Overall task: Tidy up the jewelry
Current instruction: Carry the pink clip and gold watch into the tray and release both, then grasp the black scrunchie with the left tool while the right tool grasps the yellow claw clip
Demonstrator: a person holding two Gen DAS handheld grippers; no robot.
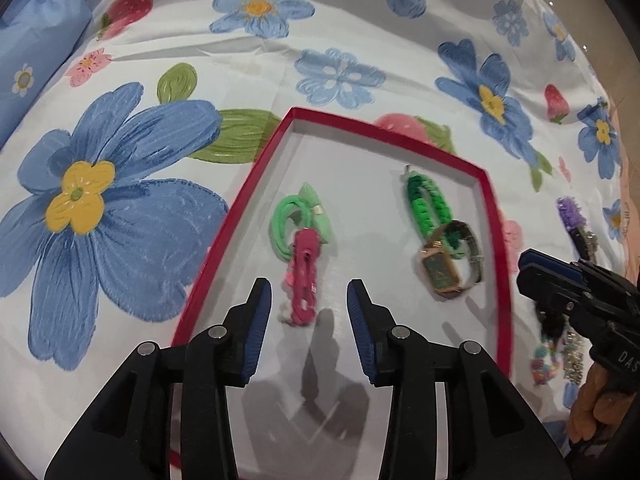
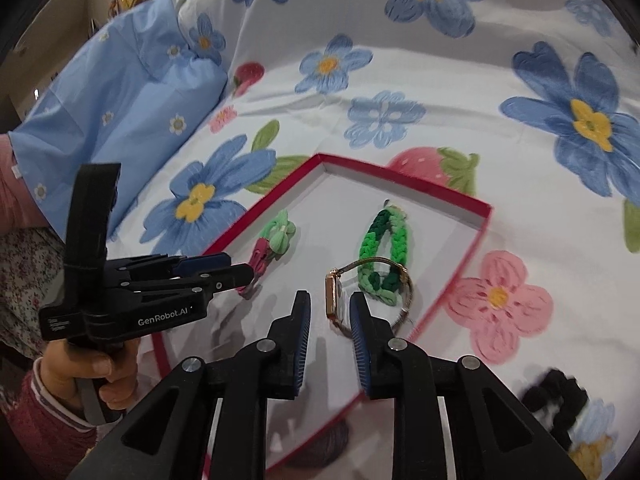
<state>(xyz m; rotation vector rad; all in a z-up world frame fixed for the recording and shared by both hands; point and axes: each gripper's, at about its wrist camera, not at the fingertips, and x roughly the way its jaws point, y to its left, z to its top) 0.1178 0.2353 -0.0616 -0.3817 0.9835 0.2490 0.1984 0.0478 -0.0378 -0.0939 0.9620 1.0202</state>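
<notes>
Left gripper (image 1: 309,296) parted over red-rimmed tray (image 1: 256,184); pink clip (image 1: 306,276) between tips, gold watch (image 1: 442,274) right.

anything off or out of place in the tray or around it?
Inside the red tray, the watch lies tipped on its edge with its band over the green braided bracelet; the pink clip overlaps the green hair tie. Several pieces, including a purple one, sit outside the tray. No damage seen.

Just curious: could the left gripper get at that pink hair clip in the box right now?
Probably yes. The left gripper is open, and the pink hair clip lies uncovered just ahead in the red box.
</notes>
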